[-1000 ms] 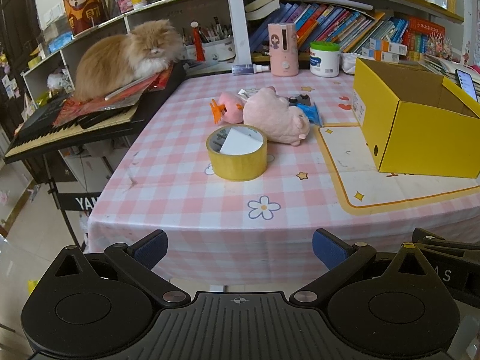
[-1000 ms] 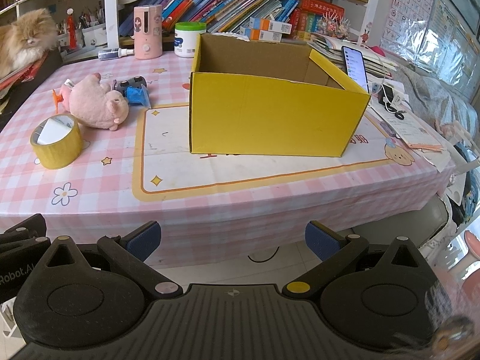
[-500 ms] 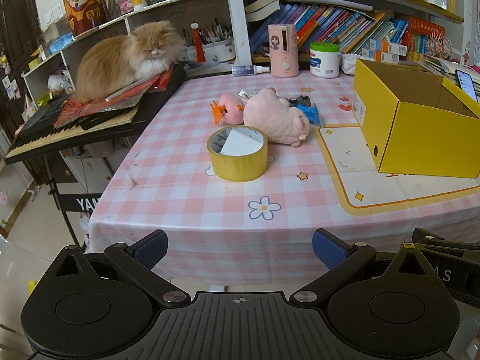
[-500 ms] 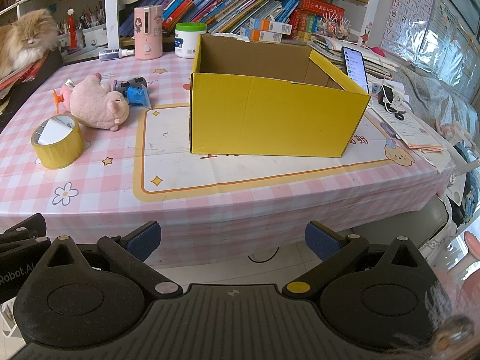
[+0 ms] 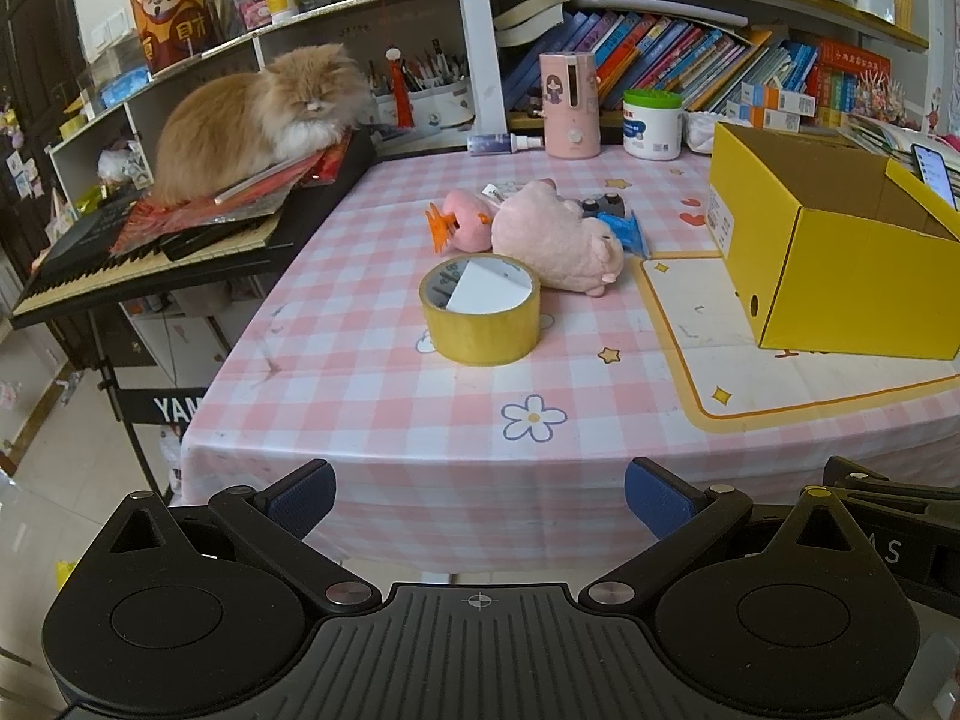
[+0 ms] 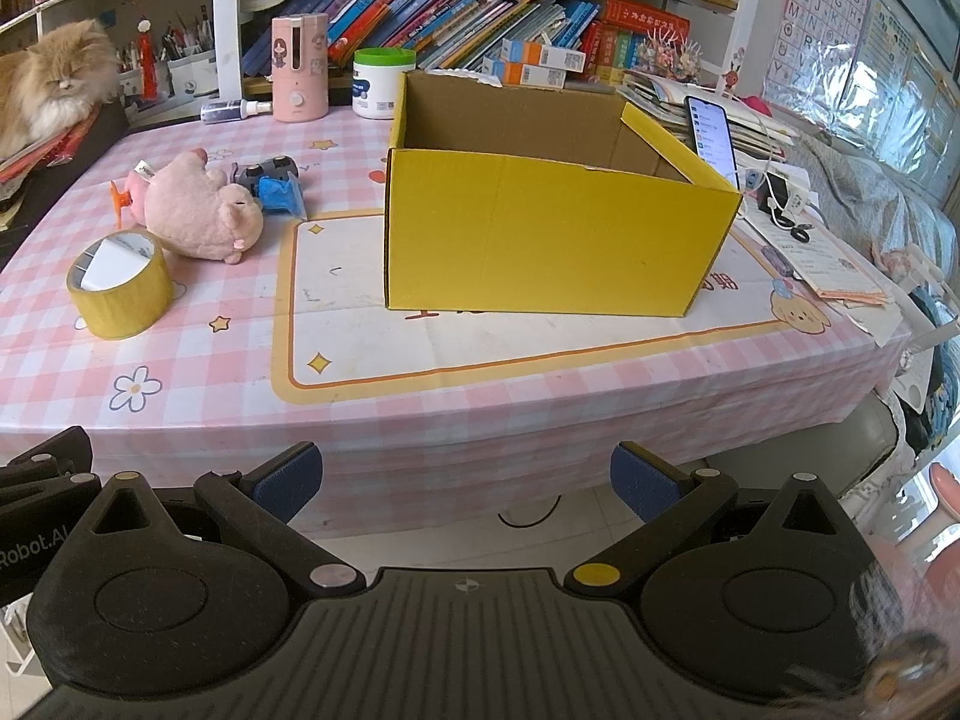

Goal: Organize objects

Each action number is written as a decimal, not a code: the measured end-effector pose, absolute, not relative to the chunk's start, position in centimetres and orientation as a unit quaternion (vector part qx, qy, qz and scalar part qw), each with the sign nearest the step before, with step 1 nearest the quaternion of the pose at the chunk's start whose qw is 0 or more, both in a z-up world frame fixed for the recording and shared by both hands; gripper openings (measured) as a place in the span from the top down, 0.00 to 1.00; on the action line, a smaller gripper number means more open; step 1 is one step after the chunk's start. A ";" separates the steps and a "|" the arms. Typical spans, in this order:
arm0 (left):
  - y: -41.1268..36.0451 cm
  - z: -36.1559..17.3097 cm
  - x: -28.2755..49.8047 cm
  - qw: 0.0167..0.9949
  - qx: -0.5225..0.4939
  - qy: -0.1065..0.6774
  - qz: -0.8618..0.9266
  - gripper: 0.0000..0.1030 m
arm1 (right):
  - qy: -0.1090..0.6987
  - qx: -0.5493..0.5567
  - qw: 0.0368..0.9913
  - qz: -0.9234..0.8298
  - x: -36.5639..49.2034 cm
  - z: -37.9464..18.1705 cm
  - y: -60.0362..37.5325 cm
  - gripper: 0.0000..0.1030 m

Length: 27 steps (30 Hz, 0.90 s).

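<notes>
A yellow tape roll [image 5: 480, 315] [image 6: 120, 285] stands on the pink checked tablecloth. Behind it lie a pink plush pig [image 5: 555, 243] [image 6: 201, 216], a small pink toy with orange feet [image 5: 459, 222], a blue toy [image 5: 627, 231] [image 6: 279, 192] and a dark toy car [image 5: 600, 204] [image 6: 264, 168]. An open yellow cardboard box [image 5: 834, 264] [image 6: 552, 234] stands to their right; its inside looks empty. My left gripper [image 5: 480, 498] is open and empty in front of the table's near edge. My right gripper [image 6: 465, 477] is open and empty, in front of the box.
An orange cat [image 5: 258, 114] lies on papers on a keyboard [image 5: 144, 252] left of the table. A pink dispenser [image 5: 570, 105], a white jar [image 5: 651, 123] and bookshelves stand at the back. A phone [image 6: 711, 135], cables and papers lie right of the box.
</notes>
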State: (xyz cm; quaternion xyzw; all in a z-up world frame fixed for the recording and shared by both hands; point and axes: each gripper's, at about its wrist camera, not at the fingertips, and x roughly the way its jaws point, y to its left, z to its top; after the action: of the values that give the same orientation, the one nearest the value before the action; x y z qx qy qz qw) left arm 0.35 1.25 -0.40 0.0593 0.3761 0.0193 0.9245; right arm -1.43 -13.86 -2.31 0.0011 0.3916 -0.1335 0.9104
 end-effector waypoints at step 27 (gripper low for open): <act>2.2 -0.5 0.5 0.925 0.053 0.376 0.020 0.00 | 0.392 -0.002 0.911 -0.131 -1.2 -2.0 -13.0 0.00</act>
State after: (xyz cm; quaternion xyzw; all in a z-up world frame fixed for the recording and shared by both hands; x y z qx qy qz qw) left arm 0.50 2.20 -0.49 0.0528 0.3759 0.0196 0.9249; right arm -1.23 -12.95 -2.03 -0.0016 0.3920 -0.1307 0.9106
